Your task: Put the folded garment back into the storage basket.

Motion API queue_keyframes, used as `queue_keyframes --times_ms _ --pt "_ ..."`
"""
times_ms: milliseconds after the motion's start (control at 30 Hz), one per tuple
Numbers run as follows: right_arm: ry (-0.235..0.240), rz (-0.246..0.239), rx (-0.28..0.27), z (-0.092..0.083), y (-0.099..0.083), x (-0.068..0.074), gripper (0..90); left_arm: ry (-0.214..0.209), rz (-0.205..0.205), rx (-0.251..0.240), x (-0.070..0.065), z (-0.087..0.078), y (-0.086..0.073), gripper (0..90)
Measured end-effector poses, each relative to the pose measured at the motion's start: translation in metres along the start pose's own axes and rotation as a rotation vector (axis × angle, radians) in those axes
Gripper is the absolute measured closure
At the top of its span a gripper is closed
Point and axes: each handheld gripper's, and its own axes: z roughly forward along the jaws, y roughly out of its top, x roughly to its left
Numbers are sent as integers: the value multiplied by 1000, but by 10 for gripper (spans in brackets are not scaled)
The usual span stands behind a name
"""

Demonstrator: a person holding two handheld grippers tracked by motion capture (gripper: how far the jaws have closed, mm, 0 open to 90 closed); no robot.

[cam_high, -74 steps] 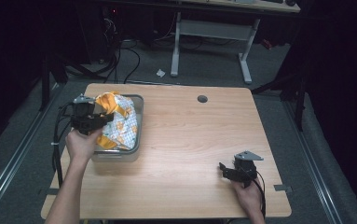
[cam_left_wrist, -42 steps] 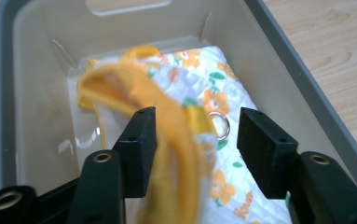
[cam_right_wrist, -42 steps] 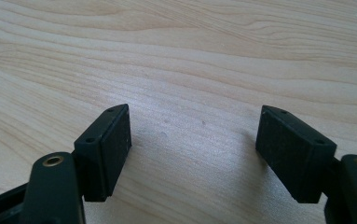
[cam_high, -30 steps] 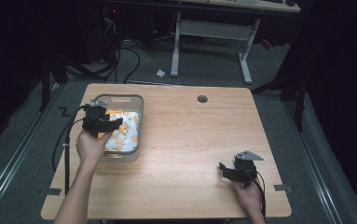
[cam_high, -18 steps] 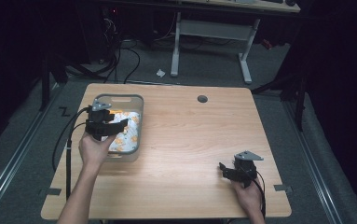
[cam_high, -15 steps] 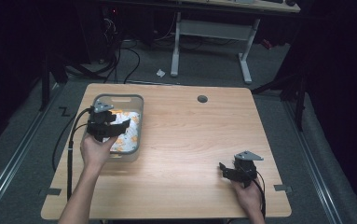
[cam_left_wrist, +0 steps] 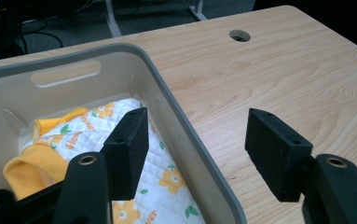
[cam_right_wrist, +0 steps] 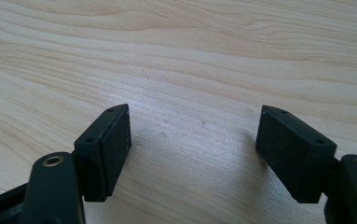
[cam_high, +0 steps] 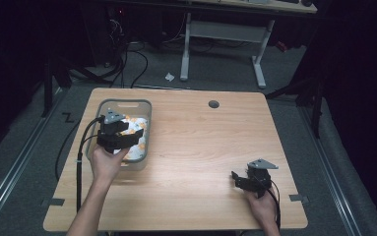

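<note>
Risk noted first: the left gripper [cam_left_wrist: 192, 154] stood with its jaws apart and nothing between them, straddling the right-hand wall of the grey bin [cam_left_wrist: 167, 100] in the left gripper view, one jaw inside over the cloth and the other outside above the table [cam_left_wrist: 278, 79]. Judged that a careless withdrawal toward the lower part of the frame could hook the inner jaw on the bin wall and drag or tip the bin, since the wall sat between the pads. Second risk: the flowered cloth [cam_left_wrist: 139, 186], white quilted with orange blooms and a yellow edge, lay bunched in the bin; a fold could catch on the inner pad and be pulled back out over the rim. In the high view the cloth [cam_high: 136, 139] sat inside the bin [cam_high: 127, 103] at centre left of the frame, just below and to the right of the left gripper [cam_high: 129, 135], not clamped by it. The jaws had just been opening slightly, with no cloth between them. Right gripper [cam_high: 237, 179] rested at lower right of the high view, jaws wide apart over bare wood, well apart from the bin.
</note>
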Motion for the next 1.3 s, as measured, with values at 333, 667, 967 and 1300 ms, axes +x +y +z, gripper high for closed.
queue_keyframes --times_ms 333,667,967,1300 --pt "0 0 0 0 0 0 268 -29 9 -7 -11 0 -2 397" --pt "0 -1 0 0 0 0 268 -55 14 -14 -19 -3 -4 397" --pt "0 0 0 0 0 0 268 -78 15 -20 -28 -3 -7 398" --pt "0 0 0 0 0 0 268 -94 17 -28 -37 -5 -14 401"
